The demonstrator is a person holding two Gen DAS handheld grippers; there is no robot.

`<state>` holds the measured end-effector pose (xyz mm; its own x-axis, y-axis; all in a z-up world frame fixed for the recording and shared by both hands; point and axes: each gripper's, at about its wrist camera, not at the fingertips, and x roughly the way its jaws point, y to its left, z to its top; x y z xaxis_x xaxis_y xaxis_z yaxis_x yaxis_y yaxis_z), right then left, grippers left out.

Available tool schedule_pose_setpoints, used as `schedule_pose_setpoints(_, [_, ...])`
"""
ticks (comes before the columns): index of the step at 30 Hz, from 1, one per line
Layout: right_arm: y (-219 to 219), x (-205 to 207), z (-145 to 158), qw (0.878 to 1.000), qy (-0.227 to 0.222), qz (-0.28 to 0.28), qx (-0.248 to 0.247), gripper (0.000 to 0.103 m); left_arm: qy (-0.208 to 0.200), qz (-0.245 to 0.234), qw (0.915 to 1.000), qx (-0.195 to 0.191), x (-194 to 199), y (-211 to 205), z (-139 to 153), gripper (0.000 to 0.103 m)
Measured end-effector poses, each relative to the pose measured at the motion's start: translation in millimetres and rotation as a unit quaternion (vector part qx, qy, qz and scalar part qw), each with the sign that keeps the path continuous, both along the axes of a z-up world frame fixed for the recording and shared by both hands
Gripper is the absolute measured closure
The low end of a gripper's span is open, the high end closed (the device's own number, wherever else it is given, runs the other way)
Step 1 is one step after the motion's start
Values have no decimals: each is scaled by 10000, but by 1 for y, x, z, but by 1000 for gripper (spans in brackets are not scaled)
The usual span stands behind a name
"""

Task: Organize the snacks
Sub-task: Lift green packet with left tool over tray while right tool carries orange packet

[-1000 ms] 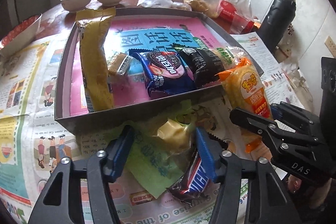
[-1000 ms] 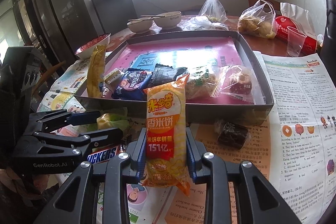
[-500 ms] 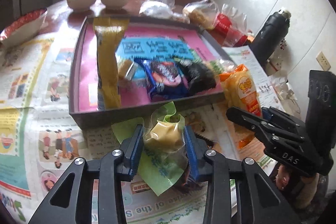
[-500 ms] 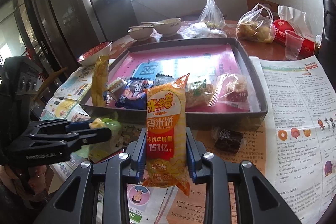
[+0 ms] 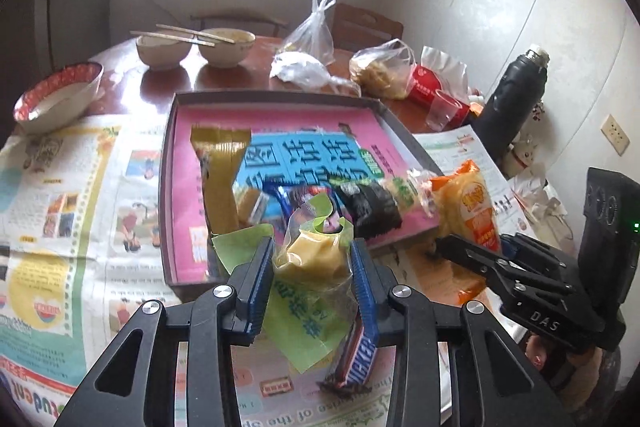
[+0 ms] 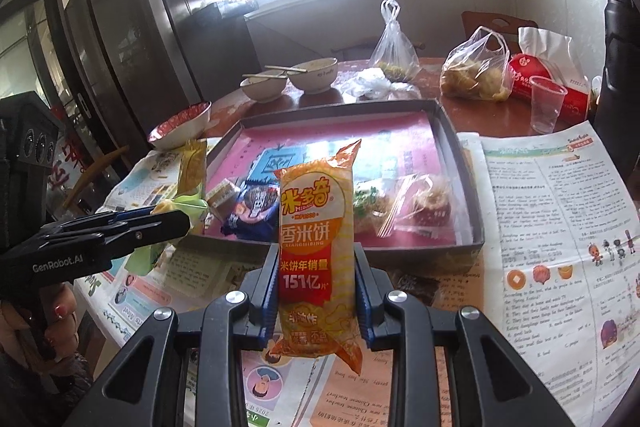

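carrying two snacks to the tray (image 5: 168, 187): the left gripper (image 5: 312, 267) is clamped on a clear-wrapped yellow pastry (image 5: 316, 259), its jaws having just closed on it; the right gripper (image 6: 316, 283) is clamped on an orange rice cracker pack (image 6: 316, 243). both packs hang clear of the newspaper (image 6: 560, 227), just short of the tray's near wall. lift each over that wall, then lower it into a bare pink patch before opening. a snickers bar (image 5: 356, 359) remains outside the tray.
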<state>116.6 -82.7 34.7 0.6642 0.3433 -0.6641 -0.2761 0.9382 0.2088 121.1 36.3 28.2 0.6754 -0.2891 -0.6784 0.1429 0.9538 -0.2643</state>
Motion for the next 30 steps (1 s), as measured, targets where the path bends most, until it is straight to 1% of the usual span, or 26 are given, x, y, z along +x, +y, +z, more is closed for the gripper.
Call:
schedule_pose_setpoints(2, [-3, 1, 5, 10000, -56, -41, 22, 71, -69, 41, 10000, 54, 3, -1, 4, 64])
schedule_pose_setpoints(8, [-13, 12, 18, 9996, -223, -155, 59, 71, -168, 187, 9997, 39, 18, 4, 10, 64])
schedule_pose_setpoints(14, [-16, 27, 25, 9993, -311, -214, 57, 71, -159, 370, 9992, 55, 35, 8, 3, 64])
schedule_pose_setpoints(23, [-10, 49, 18, 9996, -213, -189, 31, 71, -89, 446, 9989, 137, 48, 9, -11, 64])
schedule_pose_setpoints(30, [-6, 58, 11, 9997, -124, -200, -14, 71, -59, 469, 9987, 183, 52, 8, -16, 64])
